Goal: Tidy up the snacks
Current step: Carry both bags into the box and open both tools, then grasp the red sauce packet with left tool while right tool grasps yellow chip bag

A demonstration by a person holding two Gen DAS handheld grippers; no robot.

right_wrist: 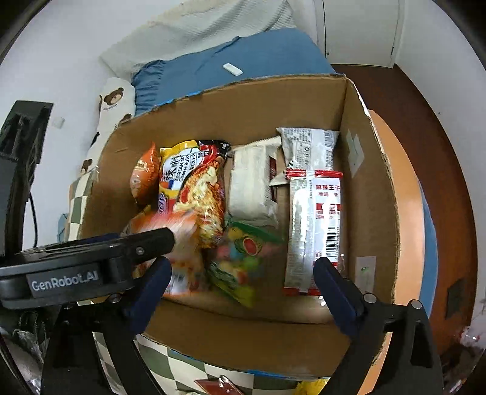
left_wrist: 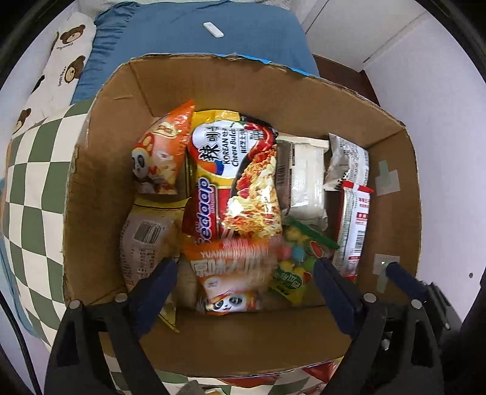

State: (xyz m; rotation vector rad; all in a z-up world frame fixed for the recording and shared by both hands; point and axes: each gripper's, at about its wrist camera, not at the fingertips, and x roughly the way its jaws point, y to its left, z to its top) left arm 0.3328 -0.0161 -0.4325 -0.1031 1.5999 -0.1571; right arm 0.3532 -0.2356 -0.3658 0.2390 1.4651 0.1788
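Note:
An open cardboard box [left_wrist: 273, 91] [right_wrist: 373, 194] holds several snack packs. A yellow-red noodle pack [left_wrist: 237, 170] [right_wrist: 197, 188] lies in the middle, an orange panda bag [left_wrist: 161, 152] at its left. A blurred orange panda pack [left_wrist: 234, 273] [right_wrist: 179, 240] lies loose at the near side between my open left gripper's [left_wrist: 246, 285] fingers. A bag of coloured candy [left_wrist: 294, 261] [right_wrist: 240, 258] and a red-white pack [right_wrist: 313, 231] [left_wrist: 352, 224] lie to the right. My right gripper [right_wrist: 243, 285] is open and empty above the box. The left gripper's body shows in the right wrist view [right_wrist: 91, 261].
The box stands on a green-white checkered cloth [left_wrist: 33, 188]. Behind it lie a blue pillow [left_wrist: 194, 33] with a small white object [left_wrist: 213, 29] and a bear-print cushion [left_wrist: 57, 57]. An orange round surface [right_wrist: 410, 212] and brown floor lie to the right.

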